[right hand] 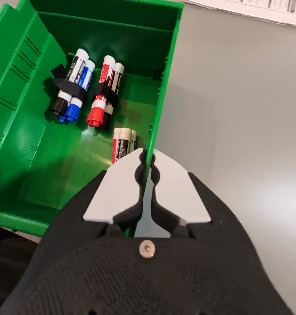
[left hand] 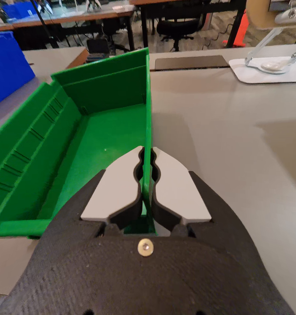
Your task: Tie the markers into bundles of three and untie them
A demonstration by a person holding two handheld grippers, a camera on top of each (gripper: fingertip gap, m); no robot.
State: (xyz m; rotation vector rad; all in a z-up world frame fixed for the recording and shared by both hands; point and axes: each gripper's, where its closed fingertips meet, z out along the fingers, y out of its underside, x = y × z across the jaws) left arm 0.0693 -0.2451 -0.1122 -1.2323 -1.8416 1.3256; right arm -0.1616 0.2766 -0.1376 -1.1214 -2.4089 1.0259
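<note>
- On the grey tabletop (left hand: 229,119): left gripper (left hand: 147,151) clamps the empty green plastic bin (left hand: 101,129) by its side wall.
- Right gripper (right hand: 148,152) clamps another green plastic bin's wall (right hand: 167,71); strapped marker bundles (right hand: 72,87) lie inside.

The left gripper (left hand: 147,150) is seen pointing forward and slightly down, its two grey fingers (left hand: 116,185) drawn nearly together so that only a thin green wall is pinched between the black pads. The right gripper (right hand: 147,151) is angled more steeply downward, and its fingers (right hand: 176,189) are likewise pressed in against a thin green wall.
</note>
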